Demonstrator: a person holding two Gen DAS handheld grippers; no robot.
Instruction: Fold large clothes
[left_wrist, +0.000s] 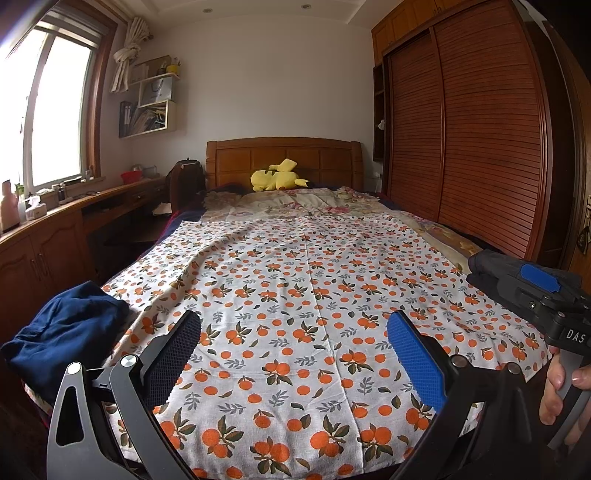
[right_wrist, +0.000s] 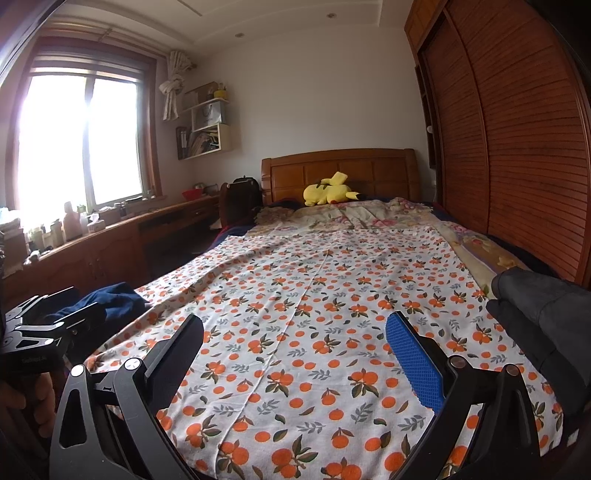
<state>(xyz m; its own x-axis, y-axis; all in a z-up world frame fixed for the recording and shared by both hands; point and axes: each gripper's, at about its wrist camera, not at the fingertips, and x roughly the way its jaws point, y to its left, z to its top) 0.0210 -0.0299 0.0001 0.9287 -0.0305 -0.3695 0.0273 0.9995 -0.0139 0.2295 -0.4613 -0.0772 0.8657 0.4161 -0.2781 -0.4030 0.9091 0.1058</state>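
A large white cloth printed with oranges (left_wrist: 295, 295) lies spread flat over the bed; it also shows in the right wrist view (right_wrist: 314, 314). My left gripper (left_wrist: 295, 354) is open and empty, held above the cloth's near edge. My right gripper (right_wrist: 295, 354) is open and empty too, above the same near edge. The right gripper's body shows at the right of the left wrist view (left_wrist: 535, 295). The left gripper's body shows at the left of the right wrist view (right_wrist: 44, 332).
A crumpled navy garment (left_wrist: 70, 332) lies at the bed's left edge. A dark grey garment (right_wrist: 543, 317) lies at the right edge. A yellow plush toy (left_wrist: 277, 177) rests by the headboard. A wooden wardrobe (left_wrist: 480, 147) stands right, a desk (left_wrist: 74, 214) left.
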